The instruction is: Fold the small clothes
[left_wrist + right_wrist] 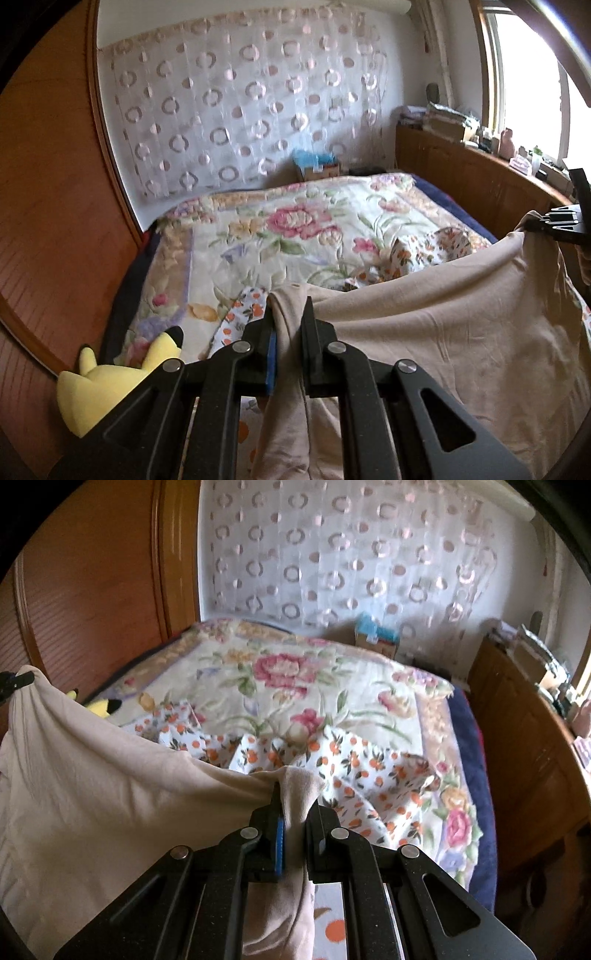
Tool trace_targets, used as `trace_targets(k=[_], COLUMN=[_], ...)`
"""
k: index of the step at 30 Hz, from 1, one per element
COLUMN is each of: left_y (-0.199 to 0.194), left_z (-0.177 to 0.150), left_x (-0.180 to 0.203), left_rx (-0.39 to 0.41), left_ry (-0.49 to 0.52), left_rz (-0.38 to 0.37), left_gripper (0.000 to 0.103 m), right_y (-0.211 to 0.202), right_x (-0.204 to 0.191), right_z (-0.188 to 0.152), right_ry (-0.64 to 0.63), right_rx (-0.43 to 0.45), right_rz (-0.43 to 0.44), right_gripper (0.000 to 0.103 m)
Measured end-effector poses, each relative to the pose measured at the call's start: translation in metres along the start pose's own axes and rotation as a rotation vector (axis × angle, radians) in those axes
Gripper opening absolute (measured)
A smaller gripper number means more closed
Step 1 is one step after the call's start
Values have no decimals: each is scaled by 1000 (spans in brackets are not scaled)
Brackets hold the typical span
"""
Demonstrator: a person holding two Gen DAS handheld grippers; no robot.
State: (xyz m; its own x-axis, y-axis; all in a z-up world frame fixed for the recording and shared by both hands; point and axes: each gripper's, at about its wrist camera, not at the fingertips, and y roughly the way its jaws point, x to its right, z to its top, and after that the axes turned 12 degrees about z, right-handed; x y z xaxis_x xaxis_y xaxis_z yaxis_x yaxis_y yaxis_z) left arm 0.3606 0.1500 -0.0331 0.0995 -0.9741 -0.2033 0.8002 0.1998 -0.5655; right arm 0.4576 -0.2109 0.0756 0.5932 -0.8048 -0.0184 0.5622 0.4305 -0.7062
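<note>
A beige garment point(443, 332) hangs stretched in the air between my two grippers, above the bed. My left gripper point(290, 310) is shut on one corner of it. My right gripper point(295, 794) is shut on the other corner; the cloth point(110, 794) sags to the left from it. The right gripper also shows at the right edge of the left wrist view point(557, 221), and the left gripper at the left edge of the right wrist view point(16, 682). A white garment with orange fruit print point(351, 771) lies crumpled on the bed under the beige one.
The bed has a floral quilt point(288, 229). A yellow plush toy point(107, 384) lies at the bed's left edge by the wooden wardrobe point(48, 221). A cluttered wooden cabinet point(528, 738) runs along the right side. A cardboard box point(317, 166) stands beyond the bed.
</note>
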Motion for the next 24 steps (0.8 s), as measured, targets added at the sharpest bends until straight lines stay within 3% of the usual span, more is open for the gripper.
trace_targets(k=[3,4,6,8,9,11,16,24], left_y=[10,13,9,3,-2,-12,-36,-37], left_z=[-5,-5,-10,-14,-18,-25,-53,-106], left_x=[0,-1,0,-1,-2,-2,2,10], left_rx=[-50,-55,-59,-67,-72,-74,-90,-203], left_ry=[-12,-15,-13,-19,-26,-32,-36,-33], left_rz=[-20,-22,-22,-51,-61,-74,-71,-85], left_gripper=[22,26,46,53,62,70,72,72], right_y=[2,0,-8,-22,-30,-56,-98,-143], right_x=[1,0,-3,-9,-10,-15,-25,-28], right_z=[-4,-4,-7,-18,-23,-32,-77,-137], right_ry=[28,34,35,40,48,72,117,222], right_rx=[-9,-10,-7,6,14,38,29,-21], right_rz=[13,14,2,-1,1,3,34,83], right_gripper=[10,16,25,36,38,38,38,38])
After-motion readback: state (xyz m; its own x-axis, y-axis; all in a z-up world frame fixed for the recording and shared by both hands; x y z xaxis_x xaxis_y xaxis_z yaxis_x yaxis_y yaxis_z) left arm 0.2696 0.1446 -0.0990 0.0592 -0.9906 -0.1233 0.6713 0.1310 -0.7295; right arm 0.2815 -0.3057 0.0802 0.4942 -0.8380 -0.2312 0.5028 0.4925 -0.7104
